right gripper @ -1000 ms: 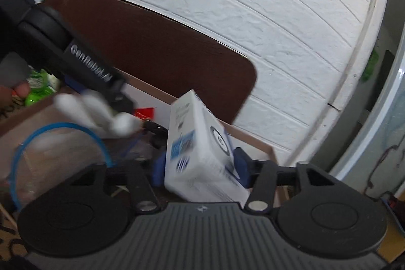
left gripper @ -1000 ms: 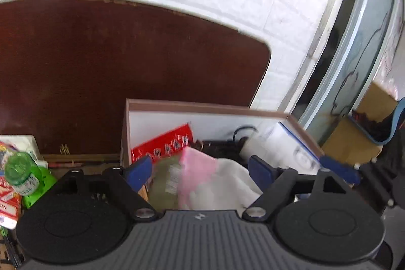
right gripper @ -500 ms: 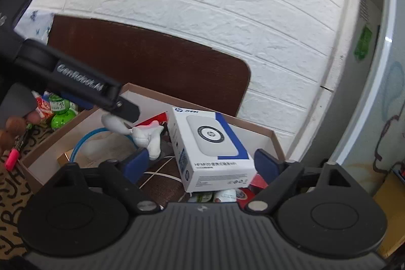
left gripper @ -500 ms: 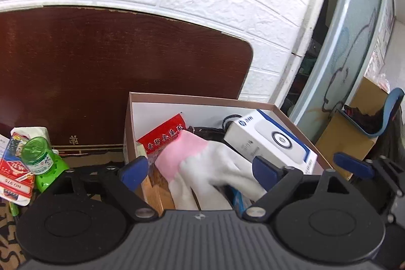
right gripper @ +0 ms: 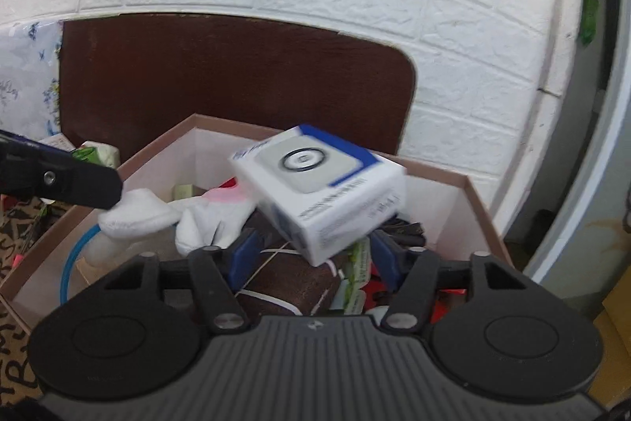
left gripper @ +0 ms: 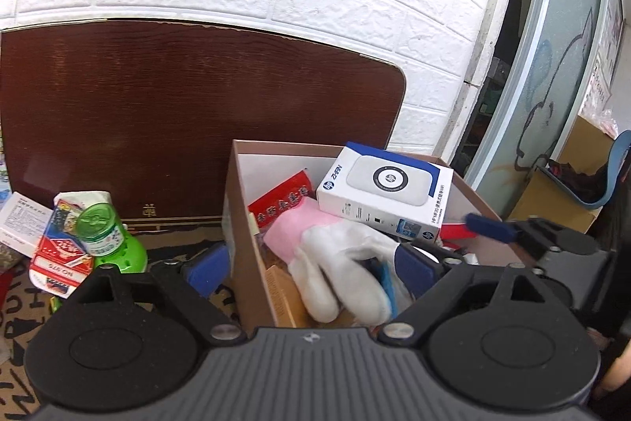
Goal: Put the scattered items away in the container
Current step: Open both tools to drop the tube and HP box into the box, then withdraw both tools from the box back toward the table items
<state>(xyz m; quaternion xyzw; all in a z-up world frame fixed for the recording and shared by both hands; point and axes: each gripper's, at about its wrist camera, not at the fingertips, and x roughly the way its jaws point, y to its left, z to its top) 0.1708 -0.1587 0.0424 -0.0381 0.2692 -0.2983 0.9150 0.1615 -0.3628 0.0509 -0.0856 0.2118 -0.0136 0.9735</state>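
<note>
Currently both grippers sit spread wide, holding nothing: left gripper [left gripper: 307, 269] straddles the cardboard box [left gripper: 240, 208] wall, lower centre of frame; right gripper [right gripper: 311, 255] bottom centre. White HP carton [right gripper: 327, 196] is tilted on the pile inside the box, centre frame, blurred. Probably light, stiff, smooth-sided, so pinch across flat opposite faces. White-pink glove [left gripper: 339, 259] is limp; grab a bunch of fabric. Green bottle [left gripper: 102, 235] waits outside, lower left, likely rigid; grip its body.
</note>
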